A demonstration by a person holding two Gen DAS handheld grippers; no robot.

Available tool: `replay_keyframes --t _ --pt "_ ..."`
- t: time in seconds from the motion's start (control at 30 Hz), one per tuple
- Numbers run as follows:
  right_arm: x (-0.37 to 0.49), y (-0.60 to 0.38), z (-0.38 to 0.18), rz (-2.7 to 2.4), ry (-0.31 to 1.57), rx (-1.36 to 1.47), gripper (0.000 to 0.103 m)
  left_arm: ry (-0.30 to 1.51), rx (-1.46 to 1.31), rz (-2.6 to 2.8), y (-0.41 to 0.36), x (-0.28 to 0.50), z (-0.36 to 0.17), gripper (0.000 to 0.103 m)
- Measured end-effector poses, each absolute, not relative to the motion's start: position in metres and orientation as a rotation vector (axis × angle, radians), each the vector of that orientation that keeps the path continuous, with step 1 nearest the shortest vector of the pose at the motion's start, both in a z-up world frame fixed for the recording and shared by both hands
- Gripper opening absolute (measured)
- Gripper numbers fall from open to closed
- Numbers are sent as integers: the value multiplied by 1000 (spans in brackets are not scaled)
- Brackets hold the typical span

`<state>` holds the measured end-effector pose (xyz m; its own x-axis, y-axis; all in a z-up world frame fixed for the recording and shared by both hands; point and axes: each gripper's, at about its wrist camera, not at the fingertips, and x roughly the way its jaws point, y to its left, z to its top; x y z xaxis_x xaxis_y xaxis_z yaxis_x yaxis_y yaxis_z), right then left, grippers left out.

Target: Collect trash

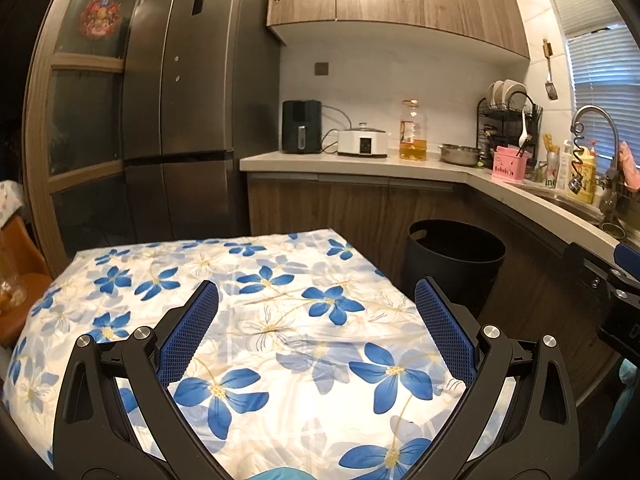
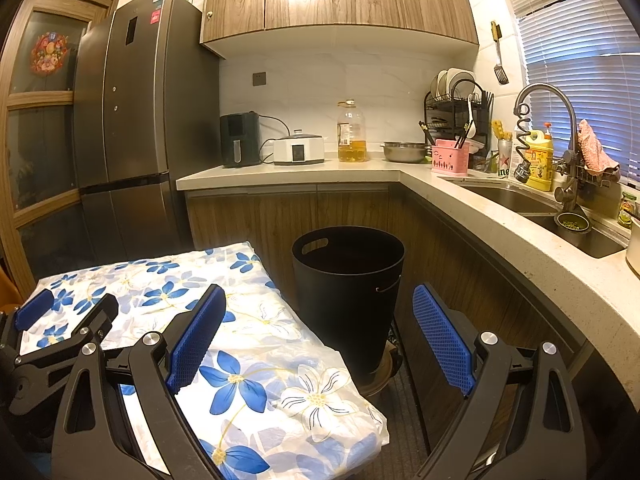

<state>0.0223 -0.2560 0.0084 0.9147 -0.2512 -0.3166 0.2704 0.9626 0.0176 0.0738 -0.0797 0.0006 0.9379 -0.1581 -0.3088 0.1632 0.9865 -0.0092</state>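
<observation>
**Both grippers spread wide over the flowered surface, bin beside it**

The left gripper [image 1: 316, 320] hovers level above the cloth-covered surface [image 1: 280, 288], pointing toward the kitchen counter. Its blue-padded fingers [image 1: 192, 332] stand far apart with nothing between them but the blue-flower tablecloth. No loose trash shows on the cloth in either view.

The right gripper [image 2: 320, 332] hangs past the near right corner of the same surface, likewise level and forward-facing. Its fingers [image 2: 442, 340] are also splayed wide and hold nothing. The left one sits over the cloth's edge; the right one hangs over the floor, in front of the lower cabinet doors. Between them, just beyond the tips, stands the black trash bin [image 2: 348, 280].

The bin is upright on the floor, just beside the right edge of the surface and in front of the wooden cabinets. Its mouth is open and its inside looks dark; whether anything lies within cannot be told. A cut-out handle shows near its rim. In the left wrist view the bin appears beyond the right finger, off the far right corner of the surface.

The left gripper's body shows at the left edge of the right wrist view, over the cloth.

Farther out, the counter [image 2: 304, 170] carries a black air fryer [image 2: 239, 140], a white cooker [image 2: 299, 150], an oil bottle [image 2: 351, 134] and a steel bowl [image 2: 404, 152]. A dark refrigerator [image 2: 128, 112] stands at the left.
</observation>
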Motion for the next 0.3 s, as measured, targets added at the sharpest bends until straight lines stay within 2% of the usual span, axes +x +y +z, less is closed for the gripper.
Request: replay_keyframes --t 0.3 --pt "21 -257 8 -271 312 66 91 318 2 -162 -79 73 2 97"
